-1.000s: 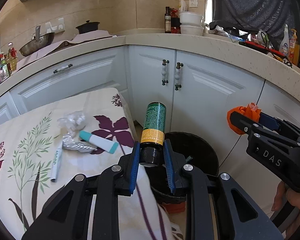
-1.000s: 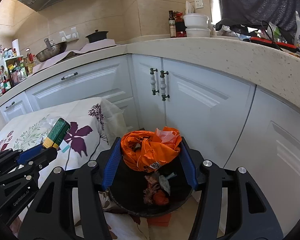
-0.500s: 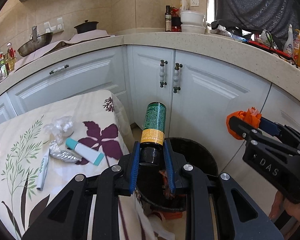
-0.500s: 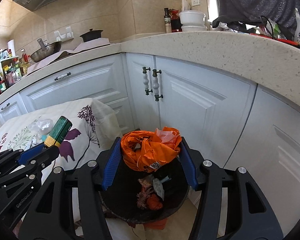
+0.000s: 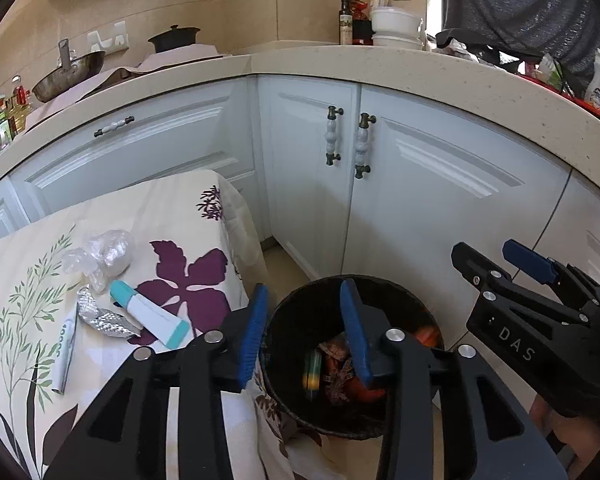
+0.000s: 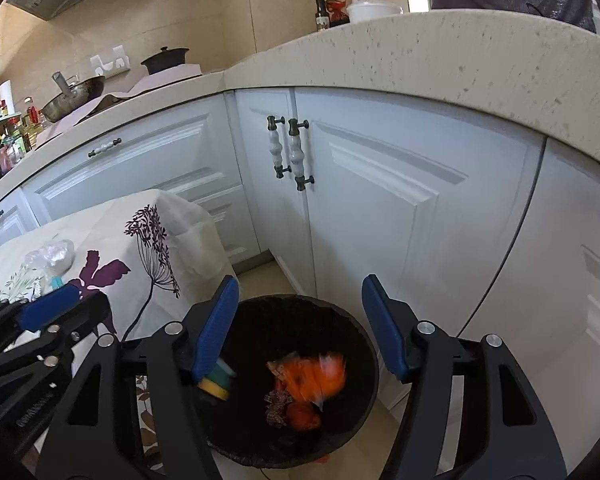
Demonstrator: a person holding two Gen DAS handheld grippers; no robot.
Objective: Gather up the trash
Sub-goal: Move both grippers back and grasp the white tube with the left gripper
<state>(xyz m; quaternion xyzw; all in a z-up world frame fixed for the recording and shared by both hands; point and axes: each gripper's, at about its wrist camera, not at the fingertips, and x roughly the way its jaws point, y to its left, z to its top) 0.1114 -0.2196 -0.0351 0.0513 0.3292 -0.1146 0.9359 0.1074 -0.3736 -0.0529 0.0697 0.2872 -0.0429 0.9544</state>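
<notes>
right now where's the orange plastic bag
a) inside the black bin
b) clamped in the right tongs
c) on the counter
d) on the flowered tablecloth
a: the orange plastic bag shows as a blur inside the black bin, below the right tongs, whose jaws are opening with nothing between them.

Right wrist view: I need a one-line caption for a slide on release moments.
Right gripper opening empty over the bin as the orange bag drops in beside a green bottle.
</notes>
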